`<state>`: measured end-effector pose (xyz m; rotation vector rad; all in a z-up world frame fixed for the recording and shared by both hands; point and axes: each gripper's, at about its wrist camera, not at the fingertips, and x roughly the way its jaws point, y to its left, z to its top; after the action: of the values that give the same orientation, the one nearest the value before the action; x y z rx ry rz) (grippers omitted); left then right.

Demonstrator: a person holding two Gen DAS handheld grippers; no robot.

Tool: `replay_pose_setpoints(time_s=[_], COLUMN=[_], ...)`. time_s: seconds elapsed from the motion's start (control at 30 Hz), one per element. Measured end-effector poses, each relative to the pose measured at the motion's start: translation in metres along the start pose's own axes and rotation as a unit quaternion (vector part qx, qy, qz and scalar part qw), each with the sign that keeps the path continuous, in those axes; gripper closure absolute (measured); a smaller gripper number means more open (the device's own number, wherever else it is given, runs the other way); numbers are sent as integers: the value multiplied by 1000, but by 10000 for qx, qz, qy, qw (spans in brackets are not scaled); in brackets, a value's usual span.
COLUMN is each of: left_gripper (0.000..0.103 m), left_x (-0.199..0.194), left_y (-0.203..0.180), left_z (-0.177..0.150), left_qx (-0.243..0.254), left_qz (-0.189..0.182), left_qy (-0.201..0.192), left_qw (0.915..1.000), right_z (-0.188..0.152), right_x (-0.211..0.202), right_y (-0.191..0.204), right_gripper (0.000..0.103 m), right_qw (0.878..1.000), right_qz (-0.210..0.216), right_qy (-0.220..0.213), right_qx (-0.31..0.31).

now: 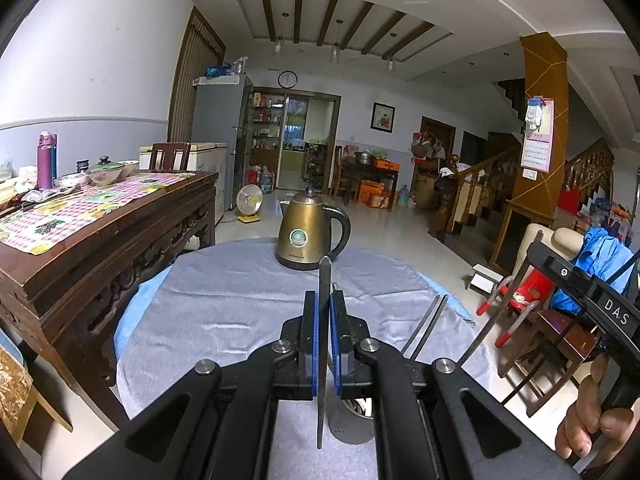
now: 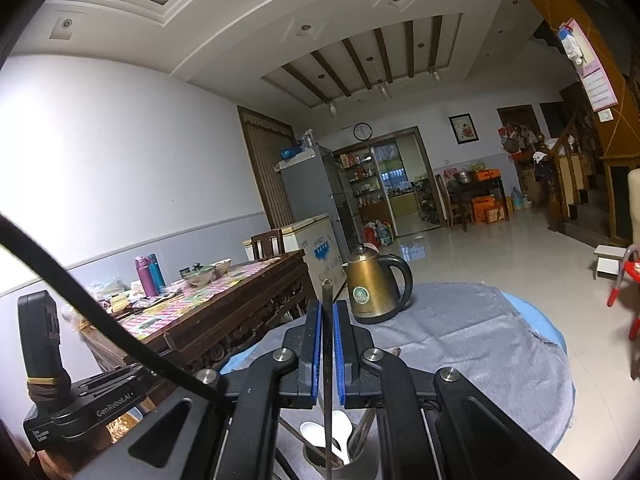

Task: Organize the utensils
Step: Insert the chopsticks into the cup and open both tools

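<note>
A round table (image 1: 224, 312) under a grey cloth fills the near ground in both wrist views, with a long dark wooden sideboard (image 1: 100, 248) just beside it. Near the table's far edge stands a brass-coloured kettle (image 1: 308, 232) with a black handle. At the near edge sits a grey utensil holder (image 2: 348, 460); the right wrist view shows white spoons (image 2: 324, 436) and brown chopsticks (image 2: 364, 428) standing in it.

The left gripper (image 1: 323, 332) is closed tight on a flat metal utensil (image 1: 324, 344), which stands upright between the blue pads; its upper end rises in front of the kettle and its lower end hangs over the holder. The right gripper (image 2: 327, 344) is likewise clamped on a second metal utensil (image 2: 327, 364), upright, its lower end reaching down among the spoons. What kind of utensil each one is cannot be told.

A pair of metal chopsticks (image 1: 426, 326) lies on the cloth to the right of the left gripper.
</note>
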<state>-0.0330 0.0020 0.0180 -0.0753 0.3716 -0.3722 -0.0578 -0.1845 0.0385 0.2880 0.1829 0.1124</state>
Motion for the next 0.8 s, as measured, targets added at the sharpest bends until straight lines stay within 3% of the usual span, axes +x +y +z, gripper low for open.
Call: replay_pose_setpoints(time_s=[0.8], left_gripper=[97], left_x=[2], left_y=[-14], left_z=[35], left_qx=[9], left_qz=[-288], left_qy=[-178], left_qw=[9994], right_z=[15], right_x=[7], right_y=[14], right_gripper=[96], right_qw=[9996], right_qz=[148], right_qy=[-191], right_qx=[-136])
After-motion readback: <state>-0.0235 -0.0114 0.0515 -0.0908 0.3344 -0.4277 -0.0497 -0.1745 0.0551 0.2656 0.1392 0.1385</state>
